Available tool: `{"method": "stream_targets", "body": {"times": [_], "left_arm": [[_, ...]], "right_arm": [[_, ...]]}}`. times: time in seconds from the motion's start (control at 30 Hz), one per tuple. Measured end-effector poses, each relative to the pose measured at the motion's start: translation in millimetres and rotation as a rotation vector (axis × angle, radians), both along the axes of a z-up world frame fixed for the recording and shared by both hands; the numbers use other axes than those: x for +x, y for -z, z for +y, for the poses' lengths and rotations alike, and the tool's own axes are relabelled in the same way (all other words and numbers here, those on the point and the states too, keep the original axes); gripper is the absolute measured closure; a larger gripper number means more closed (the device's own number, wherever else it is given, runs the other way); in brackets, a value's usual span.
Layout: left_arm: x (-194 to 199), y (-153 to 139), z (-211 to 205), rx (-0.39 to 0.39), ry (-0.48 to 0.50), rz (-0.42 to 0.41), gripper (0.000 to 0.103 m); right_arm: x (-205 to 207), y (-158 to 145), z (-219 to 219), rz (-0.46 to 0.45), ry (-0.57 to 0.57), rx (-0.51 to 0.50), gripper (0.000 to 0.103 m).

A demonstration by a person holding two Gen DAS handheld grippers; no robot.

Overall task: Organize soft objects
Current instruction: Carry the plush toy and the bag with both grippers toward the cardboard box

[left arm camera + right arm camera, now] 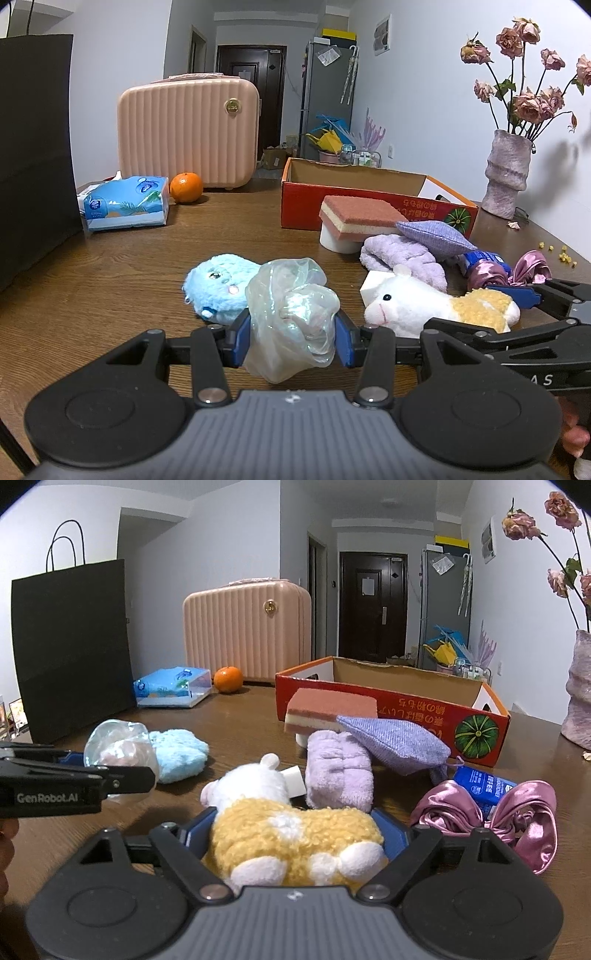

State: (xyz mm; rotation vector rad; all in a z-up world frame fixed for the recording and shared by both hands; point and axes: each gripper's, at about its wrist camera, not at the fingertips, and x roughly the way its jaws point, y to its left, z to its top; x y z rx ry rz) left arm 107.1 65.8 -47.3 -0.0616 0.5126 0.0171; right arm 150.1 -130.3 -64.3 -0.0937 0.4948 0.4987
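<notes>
Two claws are working at once, and each is gripping something soft. My left claw point(291, 338) is clenching around a filmy, iridescent bag point(291, 314), crinkled and half see-through, just in front of the fuzzy blue plush point(218, 290) on the desk point(110, 280). My right claw point(295, 840) is squeezing the white-and-yellow stuffed animal point(291, 834) around its curly, woolly back end, its smooth white head pointing away from me.

I am judging this as the pick-up step, with the open red cardboard box point(476, 734) toward the far right edge of the desk as the likely home. Next I am needing to lift both loads over its wall and past the pile in front: a layered sponge point(328, 709), a folded lilac towel point(340, 771), a woven purple pouch point(395, 742) and a shiny pink satin bow point(532, 819).
</notes>
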Motion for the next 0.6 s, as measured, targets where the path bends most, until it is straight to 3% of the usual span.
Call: {"method": "stream_targets", "body": {"times": [0.6], "left_arm": [[3,-22,-11,0.019,0.004,-0.051,0.057]], "right_arm": [[-5,-24,-16,-0.098,0.027,0.023,0.016]]}}
